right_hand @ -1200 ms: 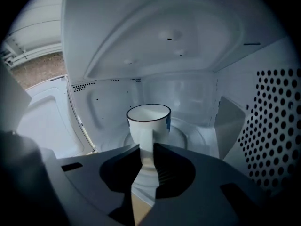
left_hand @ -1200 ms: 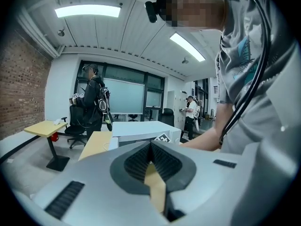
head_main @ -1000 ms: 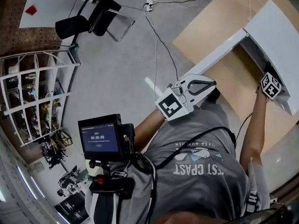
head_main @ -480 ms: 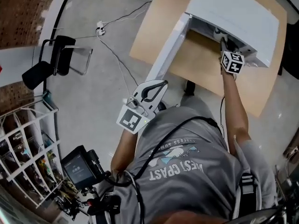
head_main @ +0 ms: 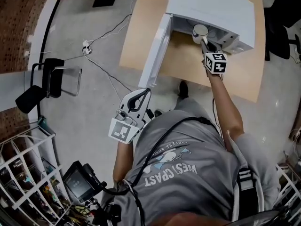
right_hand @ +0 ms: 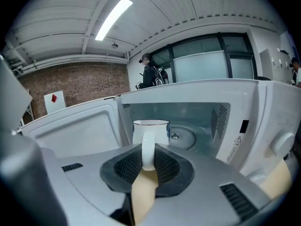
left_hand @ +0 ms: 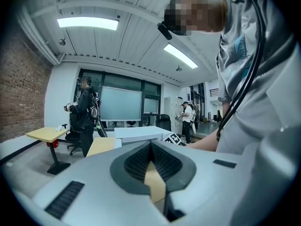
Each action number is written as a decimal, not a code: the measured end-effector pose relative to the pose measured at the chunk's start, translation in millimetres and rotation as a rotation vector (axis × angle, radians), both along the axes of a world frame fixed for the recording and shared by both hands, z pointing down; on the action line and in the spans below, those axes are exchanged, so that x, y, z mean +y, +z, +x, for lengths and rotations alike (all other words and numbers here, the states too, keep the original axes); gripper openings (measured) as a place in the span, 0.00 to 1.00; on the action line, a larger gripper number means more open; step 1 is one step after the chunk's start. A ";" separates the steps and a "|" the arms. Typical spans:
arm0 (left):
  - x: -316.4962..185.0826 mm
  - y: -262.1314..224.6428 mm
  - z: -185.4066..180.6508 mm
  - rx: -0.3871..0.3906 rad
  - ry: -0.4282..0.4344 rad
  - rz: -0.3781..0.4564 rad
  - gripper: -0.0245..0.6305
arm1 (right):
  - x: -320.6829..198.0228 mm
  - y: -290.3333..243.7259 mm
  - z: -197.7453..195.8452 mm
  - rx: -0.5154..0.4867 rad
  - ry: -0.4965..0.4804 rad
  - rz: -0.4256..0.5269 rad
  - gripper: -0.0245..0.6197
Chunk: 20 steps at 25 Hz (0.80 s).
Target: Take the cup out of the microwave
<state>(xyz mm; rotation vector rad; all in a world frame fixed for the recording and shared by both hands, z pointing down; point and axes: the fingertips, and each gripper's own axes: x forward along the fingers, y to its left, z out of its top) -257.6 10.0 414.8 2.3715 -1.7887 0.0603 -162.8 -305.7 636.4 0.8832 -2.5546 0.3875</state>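
Note:
A white microwave [head_main: 216,6] stands on a wooden table [head_main: 188,62] with its door [head_main: 156,51] swung open to the left. In the head view my right gripper [head_main: 204,40] holds a white cup [head_main: 200,30] at the mouth of the cavity. The right gripper view shows the jaws of the right gripper [right_hand: 148,159] shut on the cup's handle, with the cup [right_hand: 150,131] upright before the turntable. My left gripper [head_main: 143,92] hangs by the person's side, away from the table. The left gripper [left_hand: 150,145] is shut and holds nothing.
A black chair [head_main: 47,79] and a power strip with cables [head_main: 87,45] are on the grey floor to the left. A white shelf rack [head_main: 19,168] stands at the lower left, and another dark chair [head_main: 284,4] at the top right. People stand in the background.
The right gripper, which reached into the microwave, has drawn back and the cup now shows at the opening. The head view has swung so the microwave sits higher in frame.

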 end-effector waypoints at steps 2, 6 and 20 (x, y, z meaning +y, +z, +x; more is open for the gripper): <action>18.8 -2.7 -0.9 -0.002 -0.005 0.010 0.10 | 19.5 -7.2 2.6 -0.009 -0.002 0.002 0.14; 61.7 -4.2 -7.0 -0.022 -0.006 0.030 0.10 | 54.8 -32.1 8.4 -0.027 0.002 0.026 0.14; 227.0 -26.8 -17.6 -0.061 0.025 0.082 0.10 | 215.8 -176.9 45.6 -0.139 0.040 0.187 0.14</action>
